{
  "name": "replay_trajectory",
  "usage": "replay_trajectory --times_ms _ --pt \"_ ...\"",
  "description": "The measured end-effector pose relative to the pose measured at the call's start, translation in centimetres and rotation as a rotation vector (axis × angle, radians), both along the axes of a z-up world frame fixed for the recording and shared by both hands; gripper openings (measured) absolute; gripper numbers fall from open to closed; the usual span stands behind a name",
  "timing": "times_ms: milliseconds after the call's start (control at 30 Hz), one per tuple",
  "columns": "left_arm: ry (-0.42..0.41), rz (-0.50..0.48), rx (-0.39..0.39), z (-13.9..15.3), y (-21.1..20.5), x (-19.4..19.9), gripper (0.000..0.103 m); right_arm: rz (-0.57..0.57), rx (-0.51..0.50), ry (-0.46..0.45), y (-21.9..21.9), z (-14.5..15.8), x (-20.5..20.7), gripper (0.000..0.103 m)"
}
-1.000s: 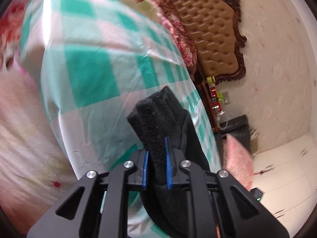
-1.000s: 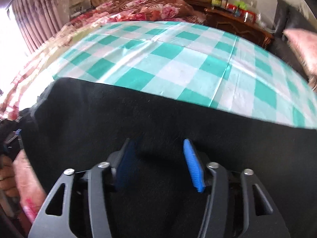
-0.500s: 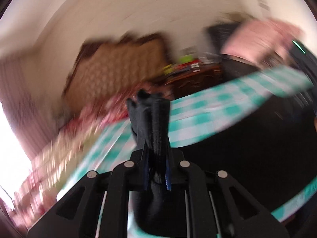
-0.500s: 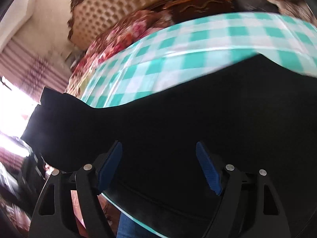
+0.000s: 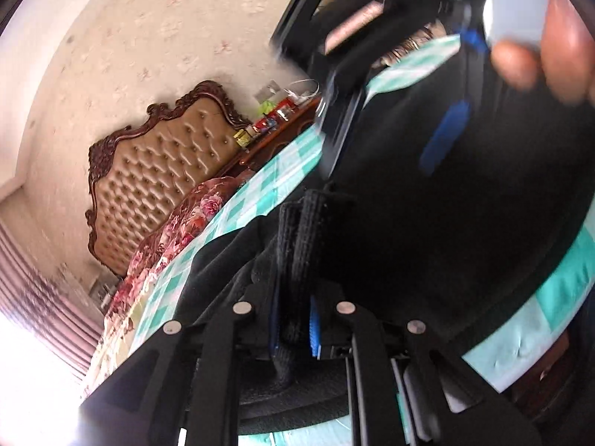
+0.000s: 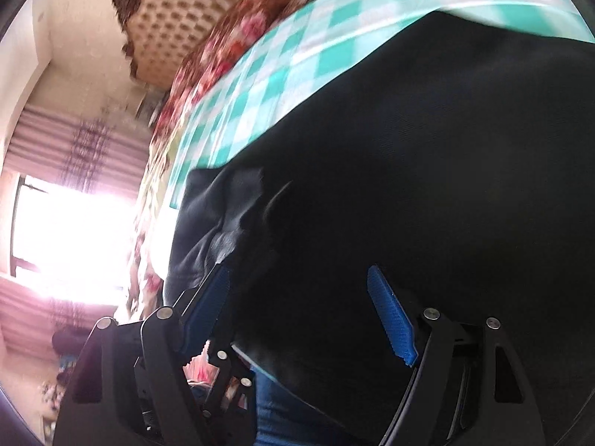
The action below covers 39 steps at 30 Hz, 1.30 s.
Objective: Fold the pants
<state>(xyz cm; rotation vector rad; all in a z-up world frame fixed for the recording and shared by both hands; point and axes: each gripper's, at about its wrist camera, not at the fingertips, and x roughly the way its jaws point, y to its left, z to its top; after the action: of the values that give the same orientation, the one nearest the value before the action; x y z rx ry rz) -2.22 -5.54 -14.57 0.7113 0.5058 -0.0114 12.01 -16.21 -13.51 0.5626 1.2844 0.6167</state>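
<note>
Black pants [image 6: 427, 171] lie spread over the green-and-white checked sheet [image 6: 297, 59]. My left gripper [image 5: 295, 325] is shut on a ribbed black edge of the pants [image 5: 301, 238] and holds that bunched part above the flat cloth. In the left wrist view my right gripper [image 5: 455, 89] hangs close ahead at the upper right, blurred, with a hand [image 5: 554, 41] on it. In its own view the right gripper [image 6: 301, 308] stands open, blue pads [image 6: 390, 319] wide apart over the black cloth and pressing on nothing.
A tufted brown headboard [image 5: 160, 171] and a floral quilt [image 5: 186, 223] lie at the bed's far end. Next to them a dark nightstand [image 5: 282, 126] carries small bottles. A bright window with pink curtains [image 6: 74, 223] is on the left. Blue jeans [image 6: 282, 409] show at the near edge.
The left gripper has swung across the bed with the ribbed edge still clamped, rolling over until it faces the right gripper. The right gripper's jaws have spread wider, and it has tilted.
</note>
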Motion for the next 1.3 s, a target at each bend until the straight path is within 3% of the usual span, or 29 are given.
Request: replay_trajectory --times_ms 100,233,267,300,367,467,600,667,800,933,1200,1300 --pt "-0.008 0.003 -0.005 0.3 -0.1 0.1 0.012 0.065 0.084 0.052 2.7 -0.1 1.3 0.075" --pt "-0.022 0.005 0.000 0.6 -0.3 0.0 0.012 0.113 0.065 0.085 5.7 -0.3 3.2 0.075" --pt "-0.031 0.002 0.009 0.5 -0.4 -0.1 0.012 0.121 0.062 0.083 6.3 -0.3 3.7 0.069" --pt "-0.038 -0.001 0.020 0.4 -0.7 -0.4 0.012 0.139 0.053 0.058 7.0 0.1 4.2 0.052" --pt "-0.065 -0.005 0.054 0.7 -1.0 -0.1 0.012 0.154 0.013 0.022 7.8 0.8 4.6 0.030" --pt "-0.105 -0.014 0.069 1.8 -1.4 0.4 0.012 0.155 -0.003 -0.052 7.4 2.9 4.9 0.022" --pt "-0.140 -0.078 0.101 2.6 -3.6 0.8 0.012 0.122 -0.029 -0.176 4.7 5.9 4.4 0.021" --pt "-0.123 -0.123 0.110 2.1 -5.2 1.2 0.012 0.090 -0.057 -0.187 3.1 5.8 4.4 0.020" --pt "-0.060 -0.181 0.112 0.5 -7.3 1.4 0.012 0.041 -0.105 -0.155 0.4 2.8 4.5 0.020" --pt "-0.019 -0.223 0.126 -1.0 -8.1 1.0 0.012 0.017 -0.087 -0.123 -1.6 0.3 4.0 0.020" --pt "-0.012 -0.254 0.139 -2.2 -8.3 1.1 0.012 -0.005 -0.056 -0.126 -3.0 -1.1 3.1 0.021" --pt "0.004 -0.250 0.105 -1.8 -7.8 1.8 0.015 -0.011 -0.068 -0.131 -2.4 -1.3 3.6 0.021"
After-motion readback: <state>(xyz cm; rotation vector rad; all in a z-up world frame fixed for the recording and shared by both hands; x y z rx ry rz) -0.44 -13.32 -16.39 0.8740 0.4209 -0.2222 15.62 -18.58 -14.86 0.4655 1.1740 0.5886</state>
